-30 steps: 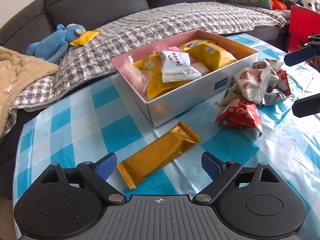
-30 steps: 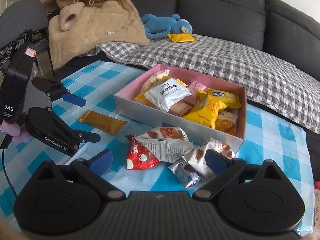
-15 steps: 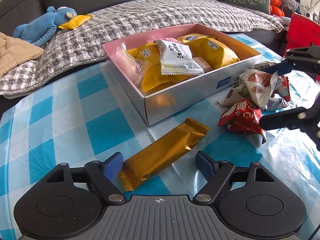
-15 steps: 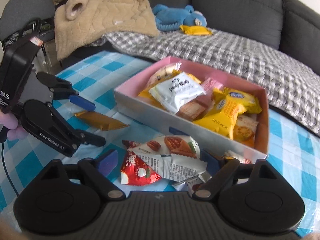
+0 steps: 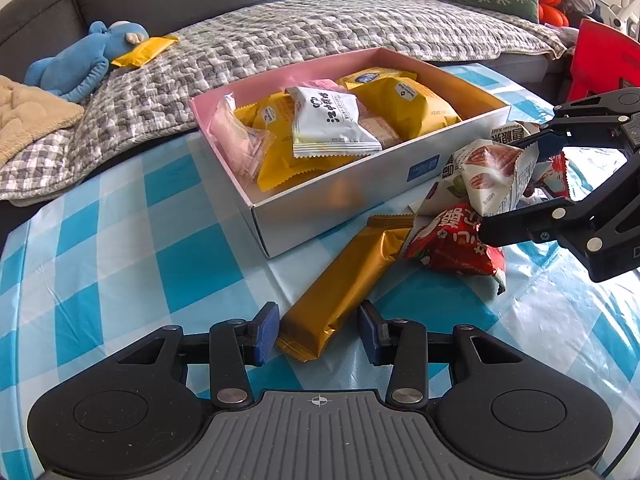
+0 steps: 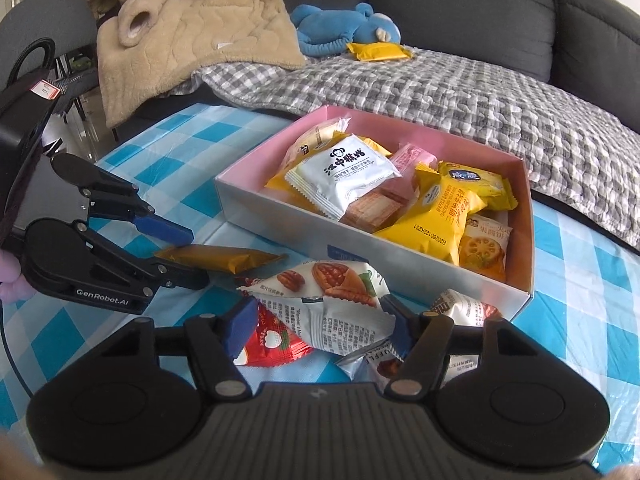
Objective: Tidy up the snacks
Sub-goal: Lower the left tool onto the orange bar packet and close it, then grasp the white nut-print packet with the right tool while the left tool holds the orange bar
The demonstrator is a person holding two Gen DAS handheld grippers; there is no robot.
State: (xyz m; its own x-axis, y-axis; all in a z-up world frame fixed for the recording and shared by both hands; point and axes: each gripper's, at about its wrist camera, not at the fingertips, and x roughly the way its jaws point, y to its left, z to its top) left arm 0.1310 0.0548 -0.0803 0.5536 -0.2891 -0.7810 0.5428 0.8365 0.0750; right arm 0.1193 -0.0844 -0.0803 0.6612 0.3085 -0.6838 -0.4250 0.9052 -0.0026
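Note:
A pink-lined box (image 5: 460, 178) (image 6: 280, 224) on the blue checked tablecloth holds several snack packets. A gold bar packet (image 5: 352, 280) (image 6: 216, 259) lies in front of the box. My left gripper (image 5: 316, 330) (image 6: 180, 252) straddles the bar's near end, jaws narrowed but with small gaps to it. A white pecan packet (image 5: 492, 176) (image 6: 332, 296) sits on a red packet (image 5: 452, 240) (image 6: 272, 344). My right gripper (image 6: 316, 328) (image 5: 516, 184) is around the pecan packet, pads close to its sides.
More loose packets (image 6: 460, 308) lie by the box's near corner. A grey quilted sofa (image 5: 320, 36) behind the table carries a blue plush toy (image 5: 80, 64), a yellow packet (image 5: 144, 50) and a beige blanket (image 6: 192, 28). A red object (image 5: 604, 60) stands far right.
Both grippers moved forward and narrowed: the left now straddles the gold bar's end, the right now encloses the pecan packet. The gold bar's far end now touches the red packet.

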